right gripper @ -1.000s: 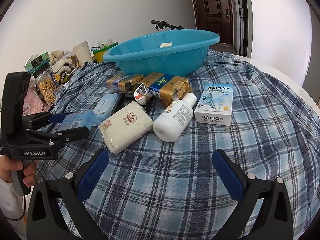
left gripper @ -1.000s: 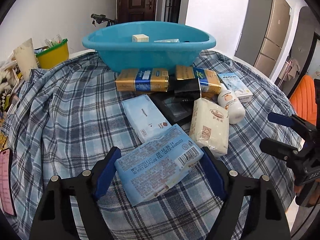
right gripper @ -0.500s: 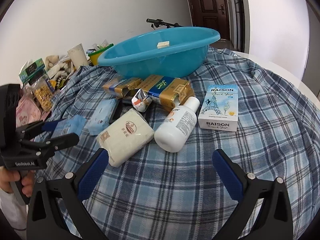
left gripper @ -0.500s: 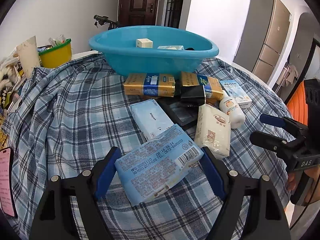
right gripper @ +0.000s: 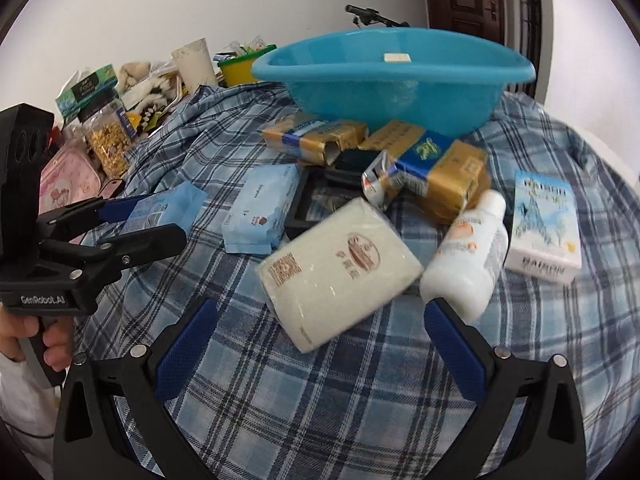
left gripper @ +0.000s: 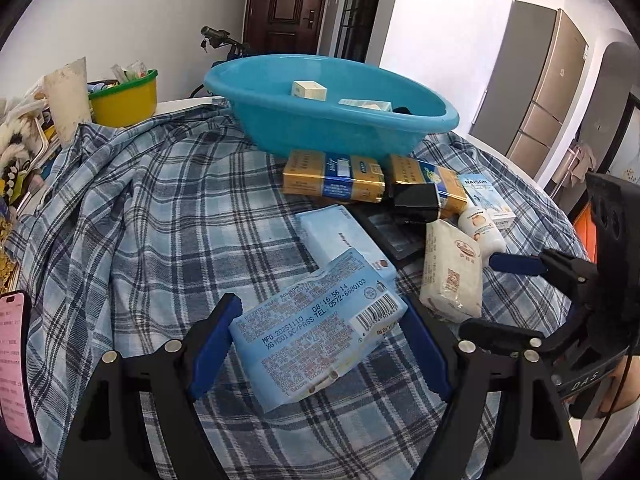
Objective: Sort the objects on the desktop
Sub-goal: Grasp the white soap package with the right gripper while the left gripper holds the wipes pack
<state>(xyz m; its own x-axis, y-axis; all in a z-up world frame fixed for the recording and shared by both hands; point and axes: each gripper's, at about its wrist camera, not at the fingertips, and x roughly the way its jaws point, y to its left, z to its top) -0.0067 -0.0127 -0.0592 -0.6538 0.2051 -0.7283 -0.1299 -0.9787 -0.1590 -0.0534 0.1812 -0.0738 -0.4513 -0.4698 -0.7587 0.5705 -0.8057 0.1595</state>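
Observation:
My left gripper [left gripper: 316,336] is shut on a light blue tissue pack [left gripper: 316,328] and holds it above the plaid cloth; the pack also shows in the right wrist view [right gripper: 164,212]. My right gripper [right gripper: 320,340] is open and empty, close in front of a white tissue pack [right gripper: 340,264]. A second blue pack [right gripper: 264,208], a white lotion bottle [right gripper: 468,256], a Raison box [right gripper: 544,228] and two gold-blue cartons [right gripper: 436,168] lie before the blue basin [right gripper: 400,80]. The basin holds small boxes [left gripper: 309,90].
A black tray [left gripper: 396,232] lies under the items. A yellow-green tub [left gripper: 124,98], a paper cup [right gripper: 194,64], snack bags and a pink phone [left gripper: 12,364] crowd the table's left side. A fridge [left gripper: 532,84] stands at the right.
My right gripper has moved forward and left, close to the white tissue pack. My left gripper has risen and shifted left, still holding the blue pack.

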